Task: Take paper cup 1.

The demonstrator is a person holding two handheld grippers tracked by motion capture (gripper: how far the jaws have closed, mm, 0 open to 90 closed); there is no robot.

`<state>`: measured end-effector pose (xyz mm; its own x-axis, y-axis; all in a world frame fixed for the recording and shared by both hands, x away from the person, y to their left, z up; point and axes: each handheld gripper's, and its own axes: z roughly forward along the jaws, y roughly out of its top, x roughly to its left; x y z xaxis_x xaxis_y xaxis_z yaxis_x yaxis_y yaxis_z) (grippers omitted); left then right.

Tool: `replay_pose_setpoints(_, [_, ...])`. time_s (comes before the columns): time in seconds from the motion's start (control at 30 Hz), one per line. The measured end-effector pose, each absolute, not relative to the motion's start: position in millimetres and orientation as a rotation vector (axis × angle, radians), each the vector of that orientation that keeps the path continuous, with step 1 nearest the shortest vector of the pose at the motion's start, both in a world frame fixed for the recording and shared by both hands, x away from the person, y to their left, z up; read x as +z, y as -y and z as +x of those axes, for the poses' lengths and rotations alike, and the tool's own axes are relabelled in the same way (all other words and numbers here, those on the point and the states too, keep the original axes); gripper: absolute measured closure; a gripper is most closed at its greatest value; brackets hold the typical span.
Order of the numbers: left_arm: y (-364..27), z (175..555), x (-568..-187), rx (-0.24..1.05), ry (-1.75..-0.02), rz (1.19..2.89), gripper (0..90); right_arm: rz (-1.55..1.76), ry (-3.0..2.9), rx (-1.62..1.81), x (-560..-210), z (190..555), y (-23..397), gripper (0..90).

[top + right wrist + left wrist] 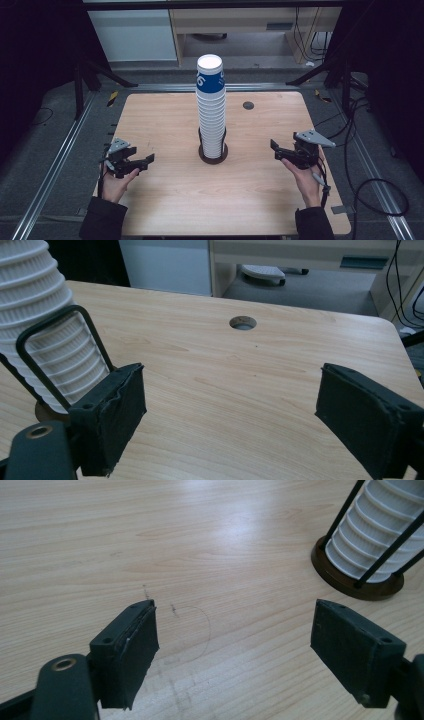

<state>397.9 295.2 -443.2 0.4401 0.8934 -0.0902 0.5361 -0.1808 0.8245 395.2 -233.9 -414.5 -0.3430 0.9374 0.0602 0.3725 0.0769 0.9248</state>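
Fingers [127,657] on your left gripper [134,163] are standing wide apart with nothing between them, just bare table [150,540] showing through the gap. You're hovering them over the wood, touching nothing, pointing in toward the middle. A faint pencil arc is showing on the surface just ahead of them.

Right gripper [280,150] is doing the same: fingers [112,417] spread, gap clear, no contact with anything. In the right gripper view the near finger is overlapping the wire holder, but in the high view that gripper is sitting well apart from it, so I'm reading that as line of sight, not touch.

Cup stack [210,105] is standing upright in the black wire holder [213,152] at the middle of the table, between your two hands and slightly farther from you. Top cup is wearing a blue band; the ones below are ribbed white. The stack is looking full and undisturbed, and no loose cup is lying on the table.

So as I'm judging it, you're sitting at the start: no cup pulled, nothing gripped. Everything is still ahead: closing in on the stack, taking a cup off the top, setting it down. Cable hole [248,105] is sitting farther back, right of the stack, out of your way.
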Motion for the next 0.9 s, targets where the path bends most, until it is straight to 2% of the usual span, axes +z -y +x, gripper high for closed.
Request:
replay_pose_setpoints(0.53, [-284.1, 394.6, -445.4, 0.532, -1.149, 1.860, 17.1, 1.160, -1.837, 1.323, -388.6, 387.8, 221.7, 11.3])
replay_pose_setpoints(0.9, [-281.3, 394.4, -446.5, 0.530, -1.135, 1.876, 16.7, 1.059, -1.819, 1.441, -356.7, 388.1, 209.5, 10.5])
